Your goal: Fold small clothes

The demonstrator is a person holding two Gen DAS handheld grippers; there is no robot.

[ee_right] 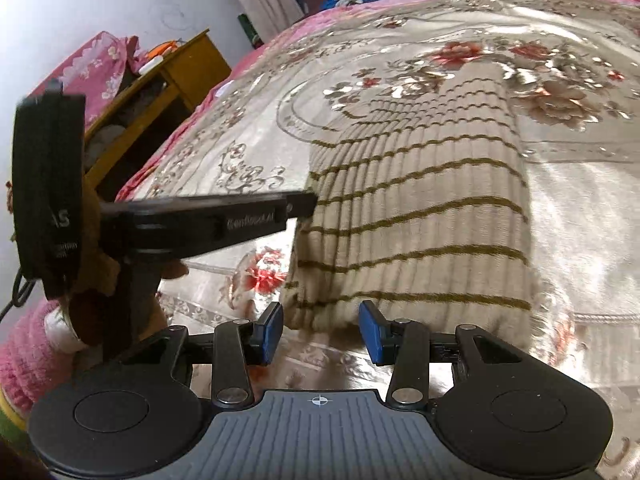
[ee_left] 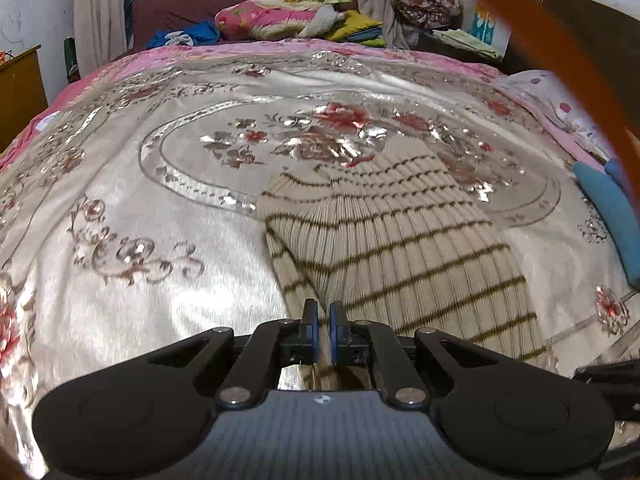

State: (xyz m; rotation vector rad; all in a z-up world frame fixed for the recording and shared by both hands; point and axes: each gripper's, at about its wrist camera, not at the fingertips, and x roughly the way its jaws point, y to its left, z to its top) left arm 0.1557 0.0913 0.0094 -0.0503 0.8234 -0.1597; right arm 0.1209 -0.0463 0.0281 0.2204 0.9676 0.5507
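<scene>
Blue pads of my left gripper [ee_left: 323,322] are pinched nearly together on the near-left edge of the sweater [ee_left: 400,240], and cream ribbed cloth runs down between them toward the camera, so I read that as a firm hold on one layer or a fold of it. My right gripper [ee_right: 320,332] stands about half open with nothing between its pads; the sweater's near hem lies just beyond its fingertips, apart from them.

That sweater, cream with thin olive stripes, sits roughly in the middle of the bedspread [ee_left: 140,300], already narrowed into a long strip running away from me. I judge the step in hand to be bringing the left-held edge across or up to make the next fold. To do it well I would keep the pinch tight, lift only enough for the cloth to clear itself, and lay the edge down square to the stripes, using them as guide lines. I would have my right gripper pin or take the near hem so the strip does not drag on the slick satin.

Left of the sweater the bedspread is open and flat, good room for a swing. Right of it a blue cloth [ee_left: 612,208] lies near the bed's edge, and an orange strap [ee_left: 560,60] crosses overhead, so I would keep sweeps short there. Beyond the sweater, pillows [ee_left: 280,16] are well clear.
</scene>
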